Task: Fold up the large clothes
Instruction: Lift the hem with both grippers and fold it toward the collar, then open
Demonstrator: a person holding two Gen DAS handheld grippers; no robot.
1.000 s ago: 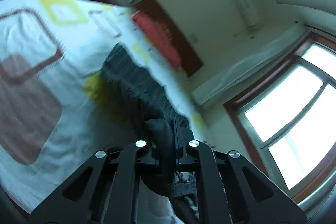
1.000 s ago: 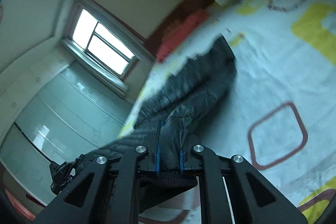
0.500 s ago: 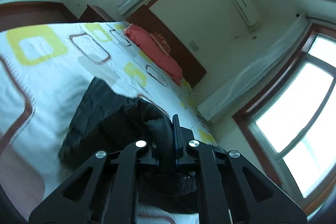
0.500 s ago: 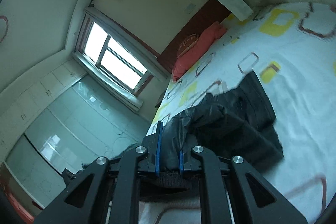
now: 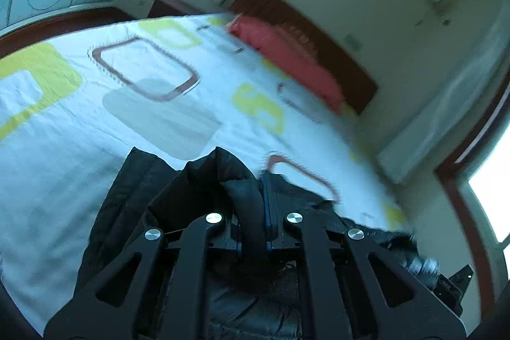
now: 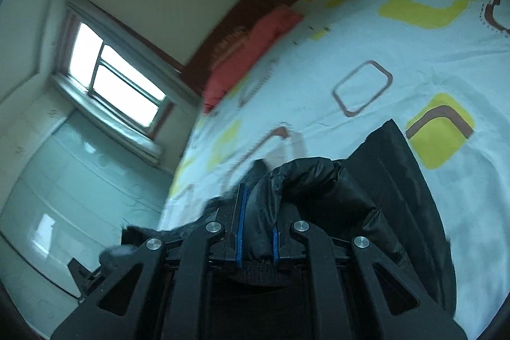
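A black padded jacket [image 5: 178, 199] lies bunched on the white patterned bedspread [image 5: 153, 117], close under both cameras. My left gripper [image 5: 251, 206] is shut on a thick black fold of the jacket that stands up between its pads. In the right wrist view the same jacket [image 6: 376, 180] spreads to the right over the bedspread [image 6: 366, 53]. My right gripper [image 6: 258, 219] is shut on another dark fold, near a ribbed hem. A furry edge of the jacket [image 6: 127, 247] trails to the left of the right gripper.
A red pillow [image 5: 287, 56] lies against the dark wooden headboard [image 5: 322, 34] at the far end of the bed. Bright windows [image 6: 111, 72] and a pale wardrobe [image 6: 63, 187] stand beside the bed. The bedspread beyond the jacket is flat.
Both grippers have swept along the bed with the jacket held in them. The jacket, stretched out long before, now lies bunched close under the fingers, and more bedspread shows beyond it.
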